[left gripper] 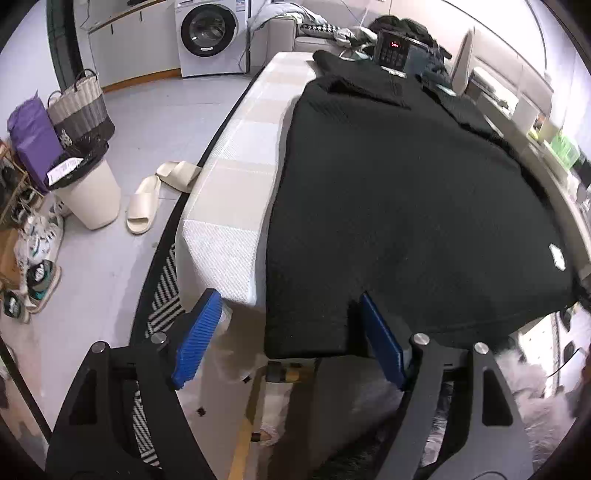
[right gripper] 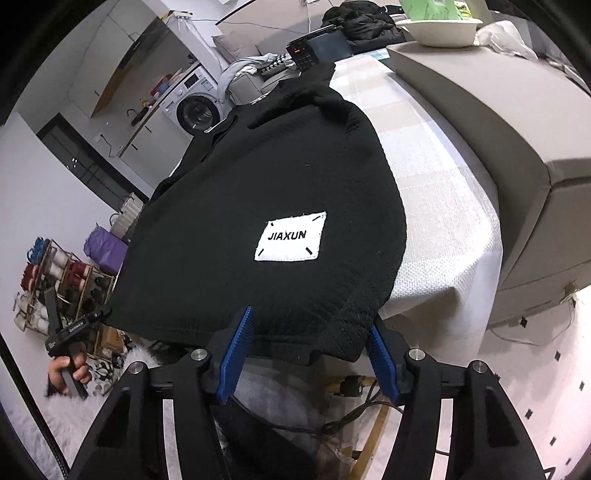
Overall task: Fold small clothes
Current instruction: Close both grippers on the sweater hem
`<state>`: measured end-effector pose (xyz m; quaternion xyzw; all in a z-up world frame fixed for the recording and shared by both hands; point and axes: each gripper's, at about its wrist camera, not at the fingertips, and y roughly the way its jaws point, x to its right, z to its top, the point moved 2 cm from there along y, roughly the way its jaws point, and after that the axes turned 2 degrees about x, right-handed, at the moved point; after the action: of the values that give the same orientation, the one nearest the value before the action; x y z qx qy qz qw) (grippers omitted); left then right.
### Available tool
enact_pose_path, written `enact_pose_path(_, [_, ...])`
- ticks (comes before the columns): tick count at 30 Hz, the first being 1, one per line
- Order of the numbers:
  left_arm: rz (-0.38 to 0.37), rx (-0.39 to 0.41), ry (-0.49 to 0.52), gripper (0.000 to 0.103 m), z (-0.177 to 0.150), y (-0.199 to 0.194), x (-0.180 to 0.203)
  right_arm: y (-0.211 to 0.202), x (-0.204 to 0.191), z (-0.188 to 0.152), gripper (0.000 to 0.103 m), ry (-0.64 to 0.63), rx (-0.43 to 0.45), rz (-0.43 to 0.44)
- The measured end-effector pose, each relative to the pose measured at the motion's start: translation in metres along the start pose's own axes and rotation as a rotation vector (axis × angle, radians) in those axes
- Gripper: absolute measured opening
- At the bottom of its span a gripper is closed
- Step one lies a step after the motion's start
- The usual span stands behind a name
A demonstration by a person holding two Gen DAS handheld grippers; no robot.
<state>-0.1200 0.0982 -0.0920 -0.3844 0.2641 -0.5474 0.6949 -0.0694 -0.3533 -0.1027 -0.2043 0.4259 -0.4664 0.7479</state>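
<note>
The left gripper [left gripper: 291, 332] has its blue ribbed fingers [left gripper: 197, 338] spread wide apart, straddling the near left corner of the black knit garment [left gripper: 399, 206] where its hem hangs over the near edge of the table; neither pad is pressing the cloth. The right gripper [right gripper: 310, 350] is likewise spread open at the near right corner of the same hem, one finger on each side of the overhanging fabric [right gripper: 258, 184]. In the right wrist view the person's left hand [right gripper: 68, 371] grips the other tool's handle, low at the left.

The garment lies flat over a white and beige checked tablecloth [left gripper: 236, 206], covering most of the tabletop and leaving a strip of cloth bare along the left edge and another along the right. A white patch reading JIAXUN [right gripper: 291, 236] sits near the hem on the right side. Toward the far edge the garment's collar [left gripper: 365, 92] is spread, and just beyond it stands a small timer [left gripper: 392, 50] with red digits. On the floor to the left lie beige slippers [left gripper: 142, 206], a white bin [left gripper: 90, 192], and farther back a washing machine [left gripper: 211, 35].
</note>
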Motion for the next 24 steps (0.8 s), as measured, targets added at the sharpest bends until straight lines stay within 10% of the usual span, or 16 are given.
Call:
enact_pose_path(14, [-0.041, -0.029, -0.004, 0.049, 0.001, 0.013, 0.002, 0.005, -0.017, 0.007, 0.053, -0.036, 0.023, 0.085])
enact_pose_path(18, [-0.063, -0.009, -0.030, 0.004, 0.001, 0.008, -0.006, 0.009, -0.019, 0.011, 0.053, -0.048, 0.021, 0.073])
enact_pose_path(24, [-0.150, 0.008, -0.033, 0.004, 0.002, -0.006, -0.008, 0.011, -0.022, 0.013, 0.053, -0.053, 0.017, 0.035])
